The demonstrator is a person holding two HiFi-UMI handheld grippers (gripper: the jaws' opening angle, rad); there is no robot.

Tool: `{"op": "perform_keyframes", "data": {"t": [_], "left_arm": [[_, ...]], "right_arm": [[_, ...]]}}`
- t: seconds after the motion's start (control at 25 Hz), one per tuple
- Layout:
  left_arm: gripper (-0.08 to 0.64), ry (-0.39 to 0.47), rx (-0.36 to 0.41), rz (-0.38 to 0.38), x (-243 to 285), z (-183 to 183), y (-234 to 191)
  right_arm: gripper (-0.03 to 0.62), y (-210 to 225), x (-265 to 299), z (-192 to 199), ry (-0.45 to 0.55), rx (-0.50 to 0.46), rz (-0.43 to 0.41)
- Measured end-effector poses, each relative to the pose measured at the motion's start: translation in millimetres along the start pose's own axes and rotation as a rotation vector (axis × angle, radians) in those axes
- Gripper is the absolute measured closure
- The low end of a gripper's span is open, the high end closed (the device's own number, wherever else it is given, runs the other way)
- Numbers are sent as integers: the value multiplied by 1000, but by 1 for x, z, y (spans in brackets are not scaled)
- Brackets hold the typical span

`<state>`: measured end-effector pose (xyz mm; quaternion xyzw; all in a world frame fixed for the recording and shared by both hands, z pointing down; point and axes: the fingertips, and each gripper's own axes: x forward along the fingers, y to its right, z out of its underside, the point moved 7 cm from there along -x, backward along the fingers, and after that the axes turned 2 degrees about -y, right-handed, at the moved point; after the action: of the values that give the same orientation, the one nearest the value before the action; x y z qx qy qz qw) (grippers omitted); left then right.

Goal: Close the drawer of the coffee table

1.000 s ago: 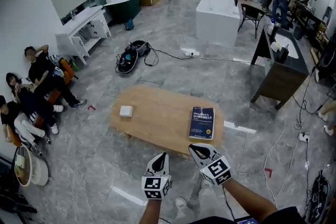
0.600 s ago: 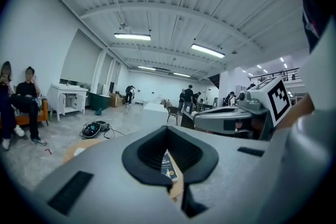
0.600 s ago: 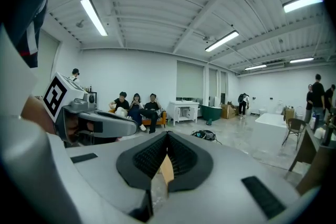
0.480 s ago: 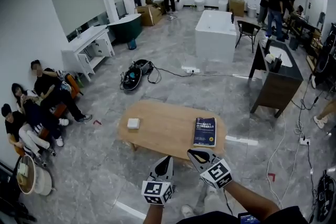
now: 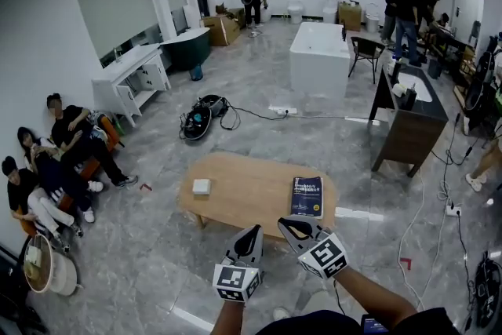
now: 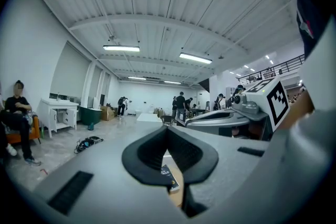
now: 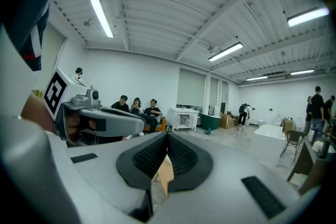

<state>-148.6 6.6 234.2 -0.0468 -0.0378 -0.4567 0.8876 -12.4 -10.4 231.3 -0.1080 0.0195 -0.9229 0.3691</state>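
Apparently empty, left gripper (image 5: 252,231), right gripper (image 5: 287,223) closed, coffee table (image 5: 243,191), blue book (image 5: 307,196), title unreadable

Ahead of you a blue book (image 5: 307,196) lies flat, well apart from a small white box (image 5: 201,186). On your left, three people (image 5: 47,161) sit by the wall. Farther off stands a white bathtub (image 5: 319,49) — black cables (image 5: 200,112) lie on the floor near it.
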Motion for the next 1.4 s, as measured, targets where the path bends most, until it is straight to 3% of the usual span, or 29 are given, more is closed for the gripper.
{"op": "perform_keyframes", "data": {"t": [0.32,0.8,1.4], "left_arm": [[561,40,39,18,2,-27,9],[561,96,94,27,14,-63,63],[561,126,121,-40,-10,-75,129]], "right_arm": [[581,8,-11,-20,58,3,12],[580,28,-65,-48,145,23,25],[581,20,-138,-53,201,45,18]]}}
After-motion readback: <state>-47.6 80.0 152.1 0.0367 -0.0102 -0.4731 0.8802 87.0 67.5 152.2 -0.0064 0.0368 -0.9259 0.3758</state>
